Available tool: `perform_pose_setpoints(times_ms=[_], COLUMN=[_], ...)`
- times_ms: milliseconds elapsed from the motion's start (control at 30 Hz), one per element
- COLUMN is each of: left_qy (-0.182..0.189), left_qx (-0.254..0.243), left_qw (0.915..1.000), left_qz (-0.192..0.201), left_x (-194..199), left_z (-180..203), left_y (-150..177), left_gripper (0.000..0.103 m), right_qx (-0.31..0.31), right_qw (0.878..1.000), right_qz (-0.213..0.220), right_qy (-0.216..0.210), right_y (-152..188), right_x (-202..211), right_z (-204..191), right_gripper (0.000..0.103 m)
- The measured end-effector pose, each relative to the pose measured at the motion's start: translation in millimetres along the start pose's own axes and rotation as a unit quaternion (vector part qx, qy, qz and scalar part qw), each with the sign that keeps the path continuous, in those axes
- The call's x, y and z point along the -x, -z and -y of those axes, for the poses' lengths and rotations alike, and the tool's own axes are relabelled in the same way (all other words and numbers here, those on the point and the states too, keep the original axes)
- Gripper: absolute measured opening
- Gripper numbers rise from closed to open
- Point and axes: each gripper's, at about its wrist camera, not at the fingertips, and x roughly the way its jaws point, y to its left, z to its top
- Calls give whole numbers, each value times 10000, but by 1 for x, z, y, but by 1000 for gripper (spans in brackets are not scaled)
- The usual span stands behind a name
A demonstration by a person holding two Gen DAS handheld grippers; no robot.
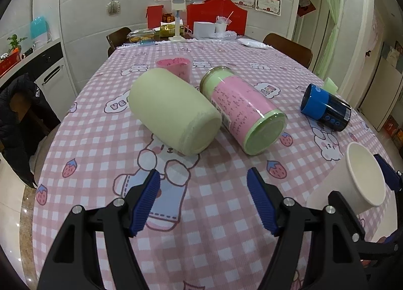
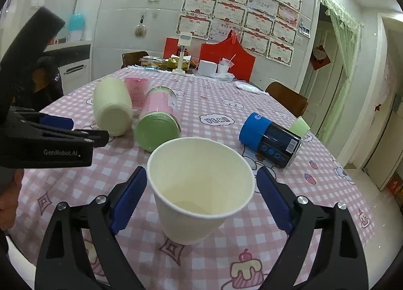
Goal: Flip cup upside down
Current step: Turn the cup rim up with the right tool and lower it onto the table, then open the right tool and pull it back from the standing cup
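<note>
A paper cup [image 2: 199,189] is standing upright on the tabletop [image 2: 289,252] between the right tongs [image 2: 201,199]. Ahead and left, two jars [image 2: 113,111] are lying touching; ahead and right, a can [image 2: 270,140] is lying.

White paper cup [image 2: 199,189] upright between spread right tongs [image 2: 201,198], on checked tablecloth [image 2: 219,113].

Each black claw [image 2: 201,196] has ribbed blue pads [image 2: 129,198], silver screws, and white "GenRobot.AI" lettering.

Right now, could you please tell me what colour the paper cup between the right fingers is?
The paper cup is plain white, cream inside; clearest in the right wrist view.
</note>
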Motion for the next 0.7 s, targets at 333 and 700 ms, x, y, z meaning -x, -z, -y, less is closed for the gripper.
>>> perform_pose_setpoints(times_ms=[333,700], left_qy=[-225,37], left_qx=[-132,-406], left_qw=[9994,9969], left_qz=[225,668], left_x=[37,104], left_z=[10,56], left_y=[18,53], left_gripper=[71,71], right_qx=[-391,-964], right_qw=[9990,9942], right_qz=[115,476], right_qy=[-194,29], right_y=[6,19], right_x=[36,106], right_z=[10,46], right_gripper=[85,85])
